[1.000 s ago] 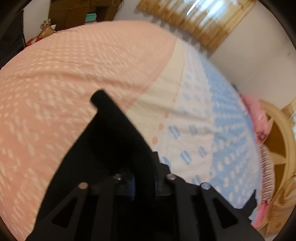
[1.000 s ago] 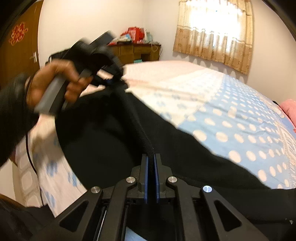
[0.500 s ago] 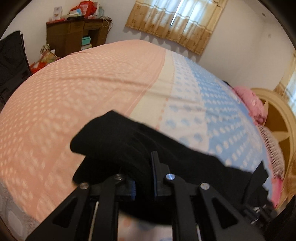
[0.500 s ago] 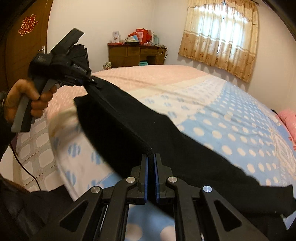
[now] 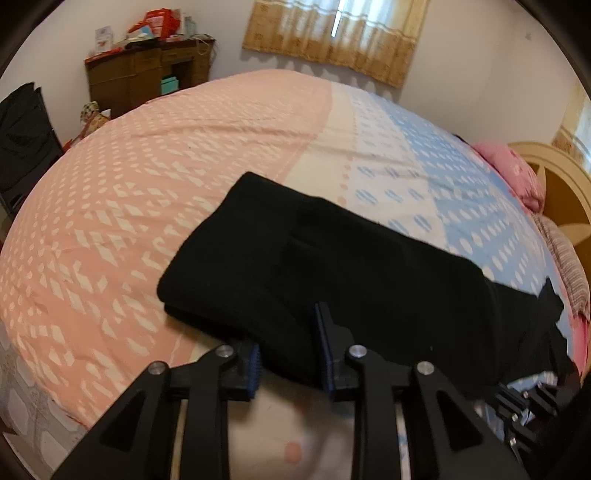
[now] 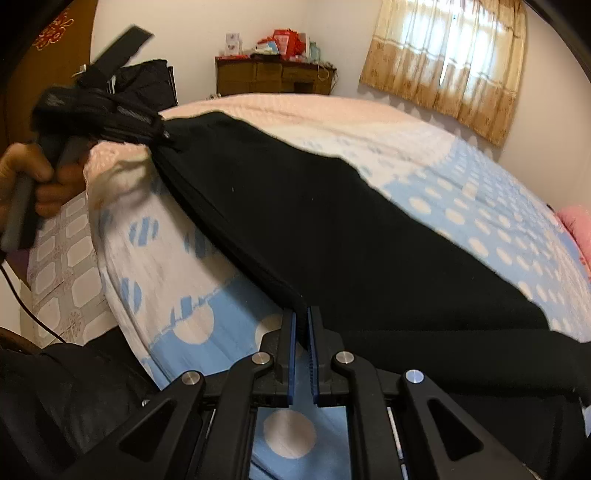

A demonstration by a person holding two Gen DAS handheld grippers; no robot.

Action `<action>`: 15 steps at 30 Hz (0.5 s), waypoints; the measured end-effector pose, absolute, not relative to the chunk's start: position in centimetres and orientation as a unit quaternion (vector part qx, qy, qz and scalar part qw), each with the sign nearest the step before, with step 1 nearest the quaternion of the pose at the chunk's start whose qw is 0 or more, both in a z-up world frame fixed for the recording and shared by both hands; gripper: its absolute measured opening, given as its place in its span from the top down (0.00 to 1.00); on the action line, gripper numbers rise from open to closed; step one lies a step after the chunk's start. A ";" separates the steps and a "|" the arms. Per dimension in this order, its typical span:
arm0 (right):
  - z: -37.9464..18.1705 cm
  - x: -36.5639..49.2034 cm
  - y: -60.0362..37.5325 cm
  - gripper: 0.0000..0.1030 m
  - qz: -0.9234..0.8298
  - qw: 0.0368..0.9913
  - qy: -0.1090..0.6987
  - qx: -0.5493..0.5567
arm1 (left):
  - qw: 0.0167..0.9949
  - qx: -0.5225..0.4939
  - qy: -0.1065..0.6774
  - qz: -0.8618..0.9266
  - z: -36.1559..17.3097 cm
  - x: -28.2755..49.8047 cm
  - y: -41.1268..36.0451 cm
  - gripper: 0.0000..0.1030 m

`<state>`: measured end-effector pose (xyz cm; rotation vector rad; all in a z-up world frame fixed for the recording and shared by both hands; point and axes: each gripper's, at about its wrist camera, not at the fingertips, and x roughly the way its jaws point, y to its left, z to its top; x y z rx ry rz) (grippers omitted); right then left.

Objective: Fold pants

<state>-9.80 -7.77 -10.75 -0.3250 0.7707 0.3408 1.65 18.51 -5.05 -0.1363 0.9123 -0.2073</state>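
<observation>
While the black pants (image 5: 362,266) lie across the centre of the frame on the pink-and-blue bedspread (image 5: 155,192), the left gripper (image 5: 288,347) sits low with its fingers spread around the near hem. At lower centre the right gripper (image 6: 302,332) pinches the pants' edge; at far left a hand (image 6: 33,184) grips the left gripper's handle.

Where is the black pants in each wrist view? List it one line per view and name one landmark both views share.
Left wrist view: the black pants lie across the lower middle, on the bed, running right from the open left gripper.
Right wrist view: the pants stretch diagonally from upper left to lower right, their edge in the right gripper.
Shared landmark: the curtained window.
</observation>
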 end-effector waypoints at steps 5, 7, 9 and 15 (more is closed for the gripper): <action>-11.5 -9.7 -7.6 0.79 0.168 0.900 0.372 -0.152 | 0.884 -0.057 0.454 -0.090 -4.3 0.1 19.5 0.49; -11.5 -9.7 -7.9 0.66 0.189 0.898 0.376 -0.130 | 0.901 -0.025 0.432 -0.030 -3.2 -0.8 19.8 0.28; -11.1 -9.6 -8.0 0.58 0.204 0.894 0.383 -0.112 | 0.916 -0.009 0.402 -0.015 -1.8 -1.4 19.8 0.28; -5.6 -9.0 -11.2 0.56 0.233 0.914 0.333 -0.020 | 0.944 -0.003 0.331 -0.017 0.6 -0.7 18.4 0.26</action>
